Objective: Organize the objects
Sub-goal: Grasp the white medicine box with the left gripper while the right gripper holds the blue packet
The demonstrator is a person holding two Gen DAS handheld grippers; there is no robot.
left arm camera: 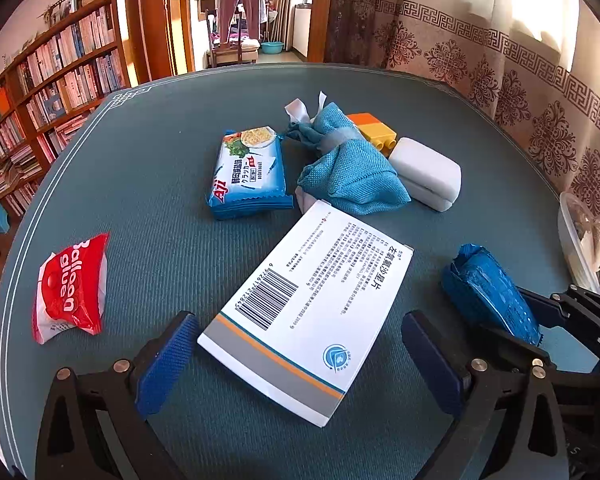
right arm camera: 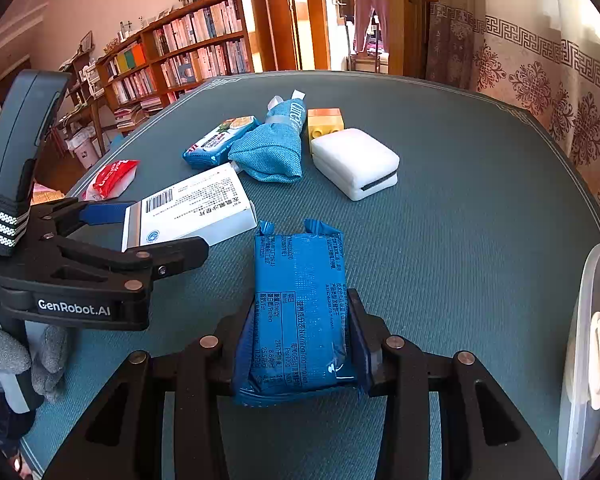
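The right hand-held gripper [right arm camera: 300,344] clamps a blue biscuit packet [right arm camera: 300,300] above the near tabletop [right arm camera: 460,240]. The left hand-held gripper [left arm camera: 300,360] gapes around the white medicine box [left arm camera: 308,312], pads apart from it.

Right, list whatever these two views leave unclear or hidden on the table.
- Clear bin: cut by the right edge in both views; contents unreadable through its cloudy wall.
- Yellow block: partly behind the teal cloth bundle in the left wrist view.
- Blue packet in the right tongs: front face turned away.
- White box between the open left tongs: fine print too small.
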